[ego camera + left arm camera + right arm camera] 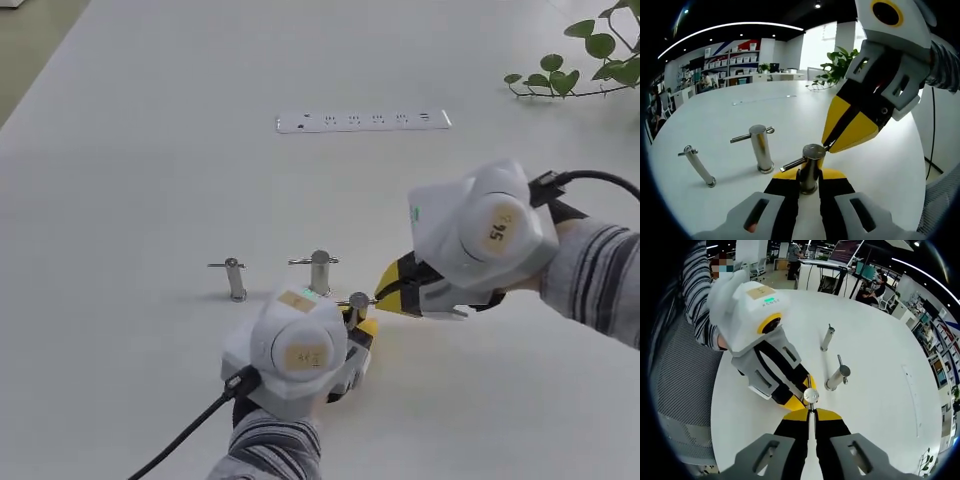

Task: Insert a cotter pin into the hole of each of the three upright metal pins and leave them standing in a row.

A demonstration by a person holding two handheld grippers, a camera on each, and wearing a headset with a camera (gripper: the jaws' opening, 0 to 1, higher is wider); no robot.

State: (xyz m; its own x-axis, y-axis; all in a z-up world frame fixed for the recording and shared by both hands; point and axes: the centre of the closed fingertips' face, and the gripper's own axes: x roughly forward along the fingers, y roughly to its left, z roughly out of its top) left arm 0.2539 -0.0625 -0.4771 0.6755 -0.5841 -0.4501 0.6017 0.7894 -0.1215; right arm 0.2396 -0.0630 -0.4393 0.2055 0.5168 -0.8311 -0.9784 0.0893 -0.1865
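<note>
Bench lot: white table (150, 180), three metal pins stood in a row

- Left gripper (809, 176): held low at the person's near side and pointed away from the body, a striped sleeve behind it. The jaws are clenched on the shank of the nearest metal pin (811, 162), which is stood upright on the table
- Right gripper (381, 294): brought in from the right and tilted downward, its yellow tips just beside the nearest pin's head. The jaws are pinched on a cotter pin (791, 164), which is passed through the pin's hole, one end projecting on the opposite side
- Middle metal pin (320, 272): upright, apart from both grippers, crossed near the head by a second cotter pin (742, 136)
- Far metal pin (236, 282): standing, crossed by a third cotter pin (222, 265)
- Power strip (362, 121): laid well beyond the row
</note>
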